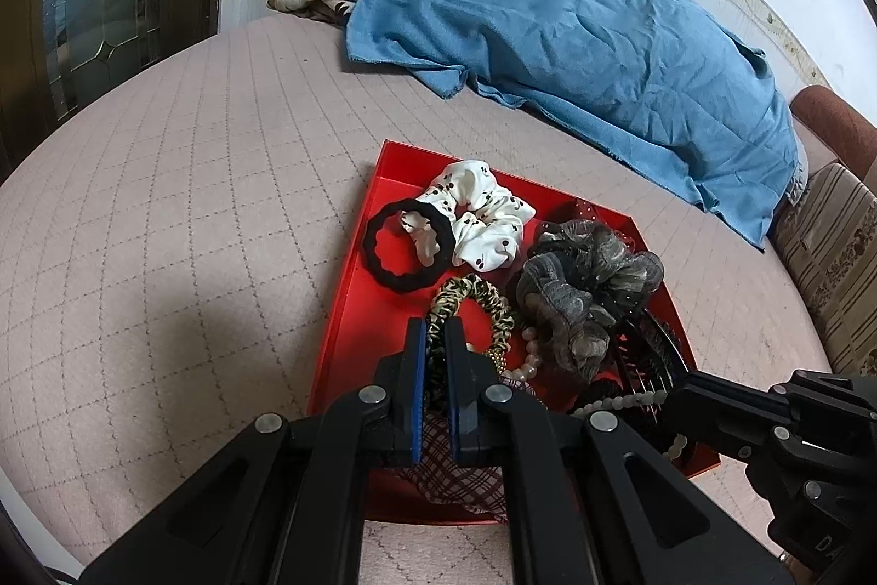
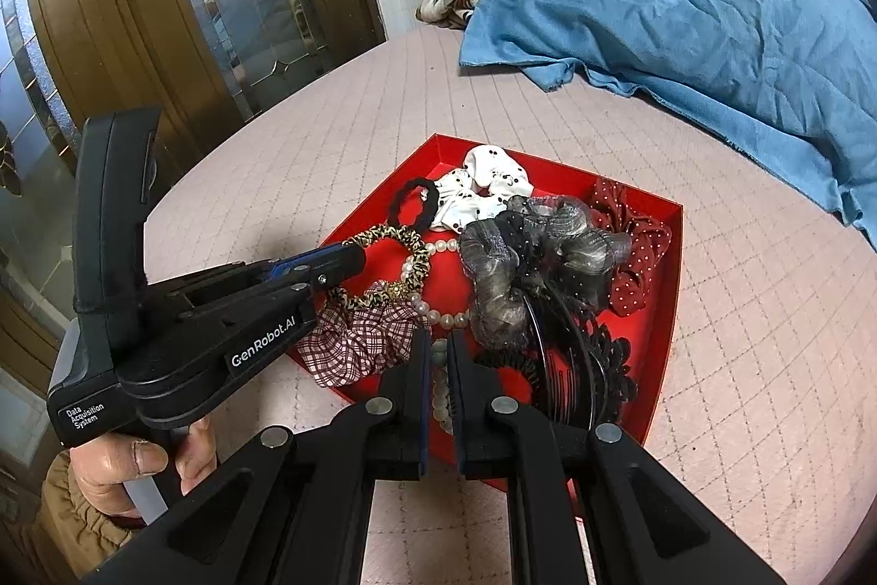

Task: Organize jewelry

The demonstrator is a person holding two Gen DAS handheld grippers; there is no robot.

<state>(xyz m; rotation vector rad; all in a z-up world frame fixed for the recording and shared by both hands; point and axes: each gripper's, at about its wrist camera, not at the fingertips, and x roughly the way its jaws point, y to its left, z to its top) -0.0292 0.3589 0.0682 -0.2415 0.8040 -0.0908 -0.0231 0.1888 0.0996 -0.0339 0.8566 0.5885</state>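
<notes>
Both grippers working over the red tray (image 1: 351, 322) of hair accessories.

Left gripper (image 1: 436, 338) is pinching the leopard scrunchie (image 1: 482, 305), its band lying between the jaws. Right gripper (image 2: 437, 349) is holding its jaws nearly together over the pearl string (image 2: 441, 398), which is running between them; whether they are gripping it cannot be told. Grey scrunchie (image 2: 526, 256) is sitting just right of both.
</notes>
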